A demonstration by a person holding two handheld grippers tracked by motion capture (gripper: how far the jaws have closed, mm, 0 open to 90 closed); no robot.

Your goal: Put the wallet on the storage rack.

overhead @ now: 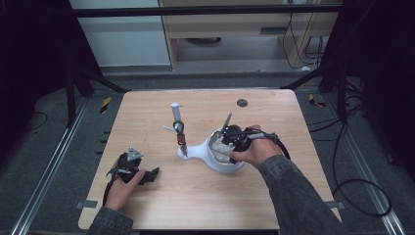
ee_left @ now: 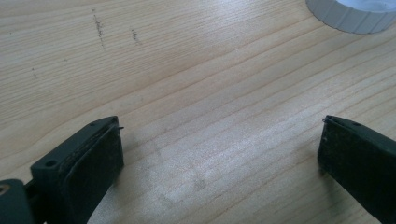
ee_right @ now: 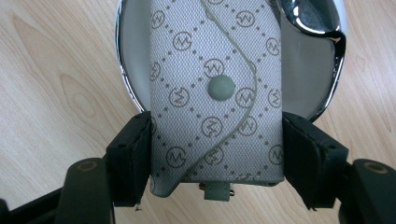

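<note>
We see the right claw [ee_right: 215,154] closed on a grey patterned pouch [ee_right: 215,93], one jaw pressed to each of its long sides. The pouch has a round snap button [ee_right: 221,87] on a curved flap, and it lies over the open mouth of a white bowl-shaped object [ee_right: 135,56] with a shiny chrome rim (a bright metal piece shows at one edge of that rim). From the high view, the right hand [overhead: 252,149] holds this claw [overhead: 229,142] over the white object [overhead: 215,155], which sits a little right of the middle of the desk [overhead: 147,196]. Just left of it stands a small upright stand with a grey tube [overhead: 175,112] on top.

The left claw [ee_left: 219,154] is spread wide with nothing between its jaws, over bare wood; a white ribbed rim [ee_left: 350,16] shows beyond them. In the high view it [overhead: 149,175] rests near the front left corner of the desk, held by the left hand [overhead: 122,188].
</note>
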